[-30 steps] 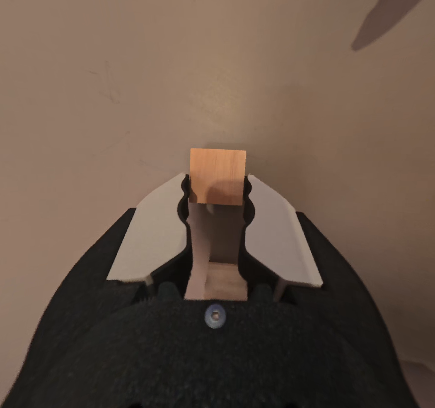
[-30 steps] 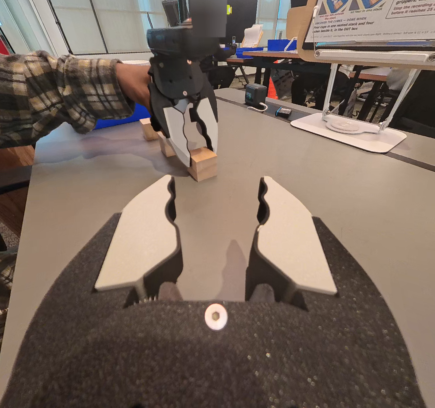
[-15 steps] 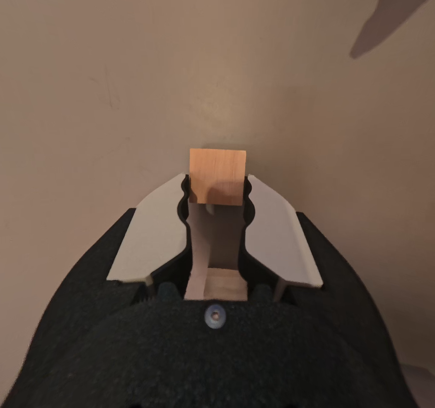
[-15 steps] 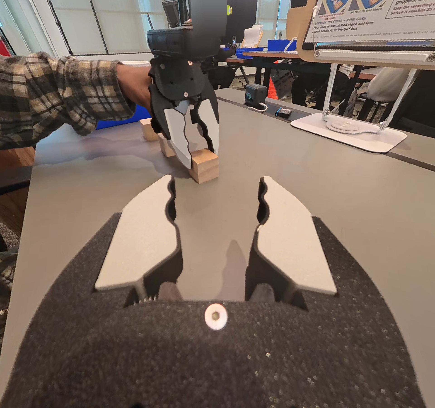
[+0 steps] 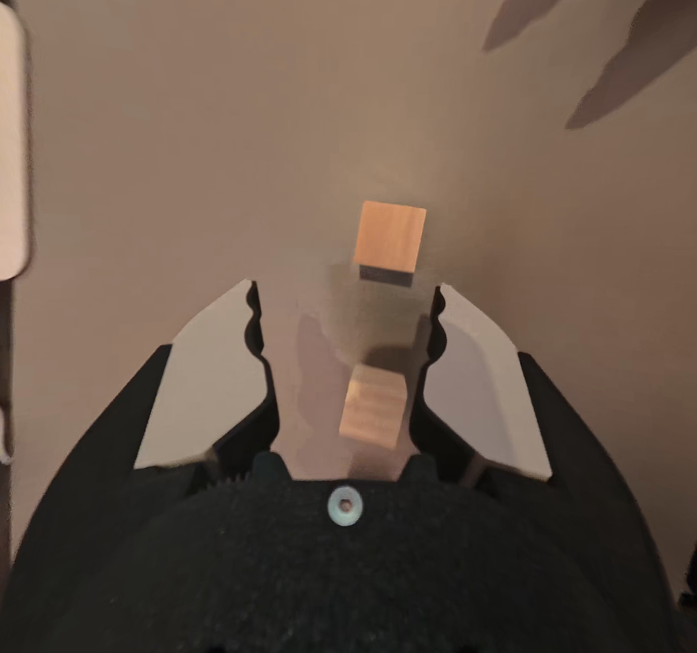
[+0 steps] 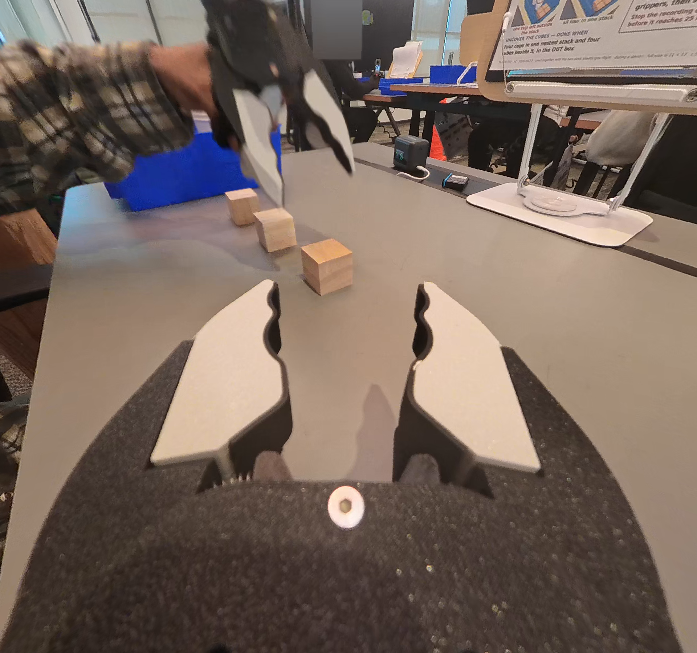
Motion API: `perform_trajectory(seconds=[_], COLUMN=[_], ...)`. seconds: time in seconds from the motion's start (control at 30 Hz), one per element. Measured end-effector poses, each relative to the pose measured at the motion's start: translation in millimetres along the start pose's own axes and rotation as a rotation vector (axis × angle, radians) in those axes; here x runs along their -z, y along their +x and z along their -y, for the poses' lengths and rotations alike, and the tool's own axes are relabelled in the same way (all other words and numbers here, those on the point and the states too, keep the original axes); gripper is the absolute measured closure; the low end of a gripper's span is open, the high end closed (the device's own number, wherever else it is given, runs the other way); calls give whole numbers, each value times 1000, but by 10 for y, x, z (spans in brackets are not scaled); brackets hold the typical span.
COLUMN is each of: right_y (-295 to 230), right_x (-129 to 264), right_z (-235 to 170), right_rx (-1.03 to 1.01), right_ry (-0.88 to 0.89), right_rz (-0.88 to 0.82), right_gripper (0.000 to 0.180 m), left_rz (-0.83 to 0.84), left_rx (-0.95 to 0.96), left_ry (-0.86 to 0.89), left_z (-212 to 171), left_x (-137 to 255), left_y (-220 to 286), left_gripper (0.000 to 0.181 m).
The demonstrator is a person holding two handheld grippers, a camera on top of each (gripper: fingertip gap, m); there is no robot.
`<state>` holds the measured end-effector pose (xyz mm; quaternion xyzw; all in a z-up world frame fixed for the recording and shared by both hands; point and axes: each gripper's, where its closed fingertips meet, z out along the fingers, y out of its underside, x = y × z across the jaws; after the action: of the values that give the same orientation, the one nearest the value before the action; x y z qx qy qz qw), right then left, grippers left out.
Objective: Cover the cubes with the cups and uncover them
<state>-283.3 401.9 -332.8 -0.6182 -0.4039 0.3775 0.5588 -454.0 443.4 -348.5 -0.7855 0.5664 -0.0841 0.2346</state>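
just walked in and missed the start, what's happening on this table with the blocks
A person holds a two-finger gripper in each hand over a grey table. The left gripper, open and blurred with motion, is raised above a row of three wooden cubes, touching none of them. The right gripper is open and empty, just short of the nearest cube. A blue bin sits behind the row. No cups are in view, so no cube is covered.

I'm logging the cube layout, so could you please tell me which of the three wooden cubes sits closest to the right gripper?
The darkest cube, at the near end of the row. The other two cubes sit farther back, toward the blue bin.
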Motion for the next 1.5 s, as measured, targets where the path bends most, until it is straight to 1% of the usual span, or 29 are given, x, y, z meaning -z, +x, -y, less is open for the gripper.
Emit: perform_trajectory(seconds=[0.1, 0.17, 0.23, 0.3, 0.37, 0.43, 0.53, 0.63, 0.7, 0.8, 0.93, 1.03, 1.17, 1.23, 1.3, 1.37, 1.4, 1.5], right_y=[-6, -4, -3, -7, -16, -25, -25, -15, -8, 0, 13, 5, -6, -5, -4, -6, -6, -7], right_x=[1, -1, 0, 0, -2, -7, -14, -17, -13, 1, 5, -3, -6, -1, 1, 2, 2, 5], right_z=[6, 4, 5, 6, 7, 3, -4, -7, -3, 10, 14, 6, 3, 8, 9, 9, 10, 12], right_rx=[-2, -4, -7, -9, -10, -7, -4, -13, -18, -22, -32, -29, -19, -20, -21, -21, -20, -21], right_ry=[4, 3, 4, 5, 6, 3, -2, -4, 0, 12, 16, 9, 6, 10, 11, 11, 11, 13], right_rz=[4, 4, 4, 6, 10, 11, 7, 7, 7, 3, 2, 5, 4, 4, 4, 4, 4, 4], right_gripper=[112, 112, 111, 112, 112, 112, 112, 112, 112, 112, 112, 112, 112, 112, 112, 112, 112, 112], left_rz=[128, 237, 359, 465, 548, 613, 691, 668, 622, 533, 496, 493, 472, 448, 434, 396, 379, 433], left_rx=[64, 133, 214, 323, 449, 582, 814, 1029, 1132, 1241, 1300, 1312, 1310, 1320, 1319, 1299, 1290, 1202], left_ry=[89, 113, 111, 108, 119, 121, 91, 81, 60, 14, -15, -24, -102, -115, -126, -134, -113, -162], left_z=[-97, -332, -690, -1126, -1578, -2027, -2688, -3157, -3370, -3565, -3656, -3659, -3719, -3728, -3744, -3750, -3727, -3834], left_x=[785, 1322, 1809, 2211, 2495, 2633, 2605, 2337, 2115, 1809, 1618, 1556, 1408, 1325, 1269, 1201, 1187, 1259], left_y=[-173, -280, -362, -395, -371, -297, -144, 28, 113, 202, 224, 211, 240, 243, 236, 244, 227, 170], left_gripper=[96, 97, 98, 101, 104, 104, 105, 104, 101, 99, 97, 100, 101, 101, 108, 127, 134, 134])
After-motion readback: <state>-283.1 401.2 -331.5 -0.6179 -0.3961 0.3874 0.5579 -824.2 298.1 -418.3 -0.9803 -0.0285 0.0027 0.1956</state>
